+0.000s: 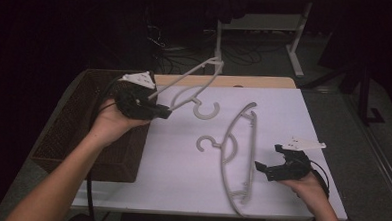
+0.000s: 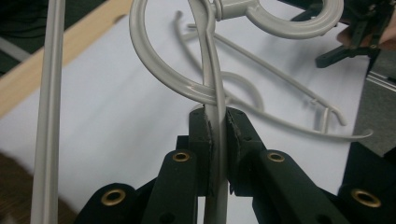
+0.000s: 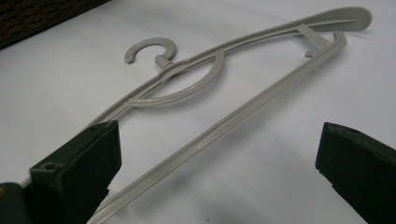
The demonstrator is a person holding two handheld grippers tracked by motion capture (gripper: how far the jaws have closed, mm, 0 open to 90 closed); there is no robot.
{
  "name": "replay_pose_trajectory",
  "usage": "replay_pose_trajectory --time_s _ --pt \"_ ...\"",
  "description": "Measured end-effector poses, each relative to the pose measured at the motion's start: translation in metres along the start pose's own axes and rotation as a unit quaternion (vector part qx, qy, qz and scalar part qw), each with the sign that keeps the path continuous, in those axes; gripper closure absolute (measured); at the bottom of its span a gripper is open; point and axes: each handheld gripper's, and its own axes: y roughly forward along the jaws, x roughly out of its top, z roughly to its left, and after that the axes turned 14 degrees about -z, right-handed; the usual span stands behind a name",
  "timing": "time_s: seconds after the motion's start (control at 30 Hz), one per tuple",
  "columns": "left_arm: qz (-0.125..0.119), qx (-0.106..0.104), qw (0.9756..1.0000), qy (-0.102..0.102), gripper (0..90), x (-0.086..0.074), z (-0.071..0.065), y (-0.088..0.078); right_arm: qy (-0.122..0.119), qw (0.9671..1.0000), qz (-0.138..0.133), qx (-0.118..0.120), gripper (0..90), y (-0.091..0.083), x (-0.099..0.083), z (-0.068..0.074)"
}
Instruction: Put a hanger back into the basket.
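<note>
The left gripper [image 2: 218,128] is pinching the raised hanger [image 1: 195,88] by its thin, stiff, probably light arm (slippery plastic); the right gripper [image 3: 217,163] is gaping over the flat hanger [image 3: 243,74], holding nothing.

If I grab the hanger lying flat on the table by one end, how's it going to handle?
The flat hanger is thin plastic rod, so probably light. Held by one end, it would likely sag or twist a little. Its smooth surface looks slippery, and it may slide on the white tabletop before the right gripper closes.
</note>
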Motion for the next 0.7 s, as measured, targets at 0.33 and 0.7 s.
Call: replay_pose_trajectory --time_s 0.33,0.7 --pt "0.001 0.044 0.9988 -0.019 82.1 -0.035 0.040 -0.057 0.004 1.0000 -0.001 -0.005 0.2 0.000 0.000 -0.003" --pt "-0.007 0.072 0.9949 -0.071 82.1 -0.093 0.072 -0.102 0.004 0.9999 0.003 -0.008 0.2 0.000 -0.001 -0.004"
